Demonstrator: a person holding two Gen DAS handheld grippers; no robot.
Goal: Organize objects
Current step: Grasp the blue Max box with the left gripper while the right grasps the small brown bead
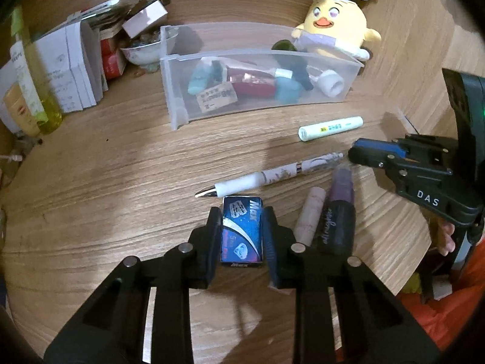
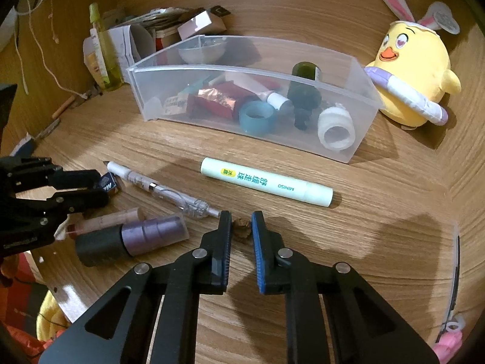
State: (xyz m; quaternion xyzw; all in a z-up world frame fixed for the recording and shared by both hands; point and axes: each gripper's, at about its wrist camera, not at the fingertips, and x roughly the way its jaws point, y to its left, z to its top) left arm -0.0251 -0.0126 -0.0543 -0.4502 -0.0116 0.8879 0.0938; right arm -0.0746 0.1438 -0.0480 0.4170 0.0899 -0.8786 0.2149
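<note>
My left gripper [image 1: 241, 214] is shut on a small blue box [image 1: 241, 232] labelled Max, low over the wooden table; it also shows in the right wrist view [image 2: 91, 189]. My right gripper [image 2: 241, 221] is shut on a small brown cork-like piece [image 2: 241, 227], and shows in the left wrist view [image 1: 353, 153]. A white pen [image 1: 272, 176], a pale green tube [image 2: 266, 186], a purple-capped dark tube [image 2: 133, 238] and a pink tube [image 1: 310, 215] lie on the table. A clear plastic bin [image 2: 333, 145] with several small items stands behind.
A yellow chick plush [image 2: 415, 82] with bunny ears sits right of the bin. White boxes [image 1: 72, 69], a yellow bottle [image 1: 33, 88] and a bowl [image 1: 142, 53] crowd the back left. The table's front edge [image 1: 403, 273] curves at the lower right.
</note>
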